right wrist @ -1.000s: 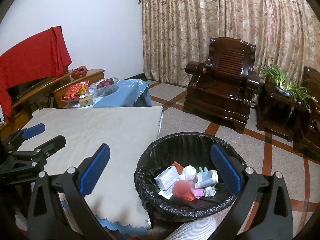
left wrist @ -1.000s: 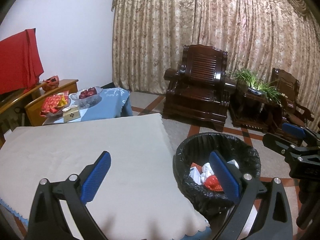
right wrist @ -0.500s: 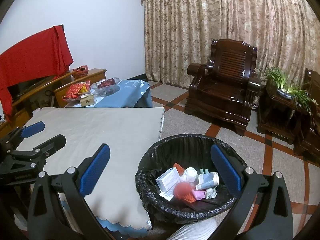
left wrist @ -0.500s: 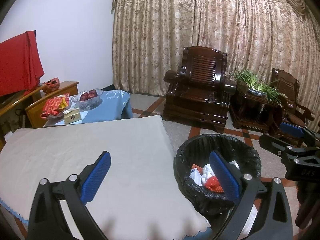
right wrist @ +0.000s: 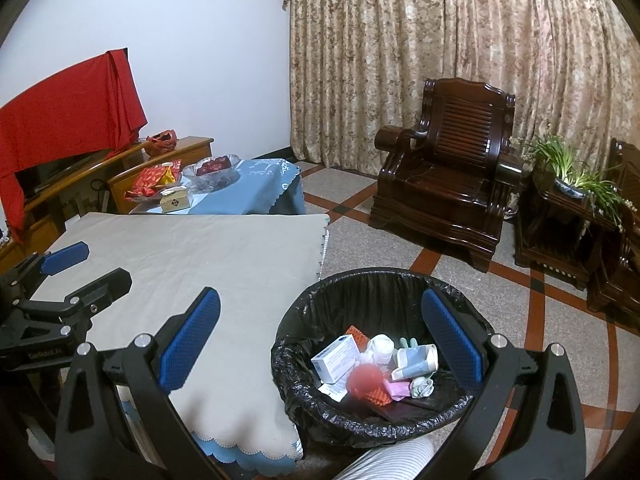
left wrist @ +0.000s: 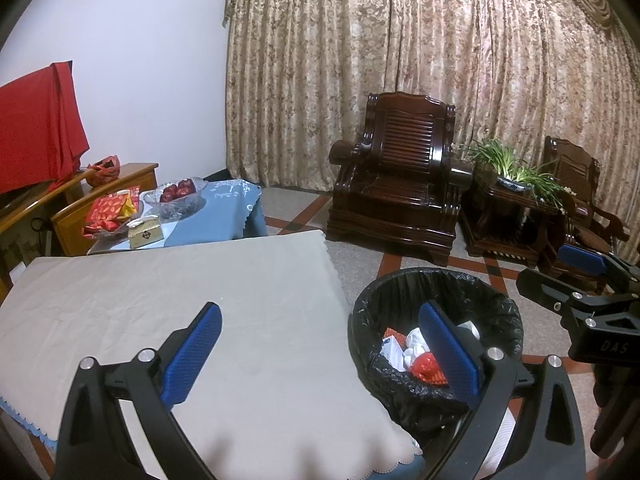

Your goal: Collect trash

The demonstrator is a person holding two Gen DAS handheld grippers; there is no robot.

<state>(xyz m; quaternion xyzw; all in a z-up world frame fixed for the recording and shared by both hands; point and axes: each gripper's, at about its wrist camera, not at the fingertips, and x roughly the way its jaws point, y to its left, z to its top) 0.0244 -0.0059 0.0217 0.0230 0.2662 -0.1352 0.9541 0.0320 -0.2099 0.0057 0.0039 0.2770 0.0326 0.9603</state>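
Trash gathered in the bin, both hand-held grippers empty and spread.

Nearest, the left hand-held gripper (left wrist: 318, 354) hangs over the front of the desk (left wrist: 168, 304) with its blue pads wide apart and nothing between them; the right hand-held gripper (right wrist: 320, 344) is likewise parted and empty above the black-lined bin (right wrist: 384, 360). The trash (right wrist: 376, 364), a small box, tubes, wrappers and a red piece, lies inside the bin, which stands on the floor just beside the desk's corner. The grey cloth on the desk shows no scrap left, so the job looks near its end. A sound finish, as I judge it: sweep both cameras across the desk once, then draw back without brushing the liner. Farther off stand a blue-clothed side table (right wrist: 256, 196) and a dark wooden armchair (right wrist: 444, 176).
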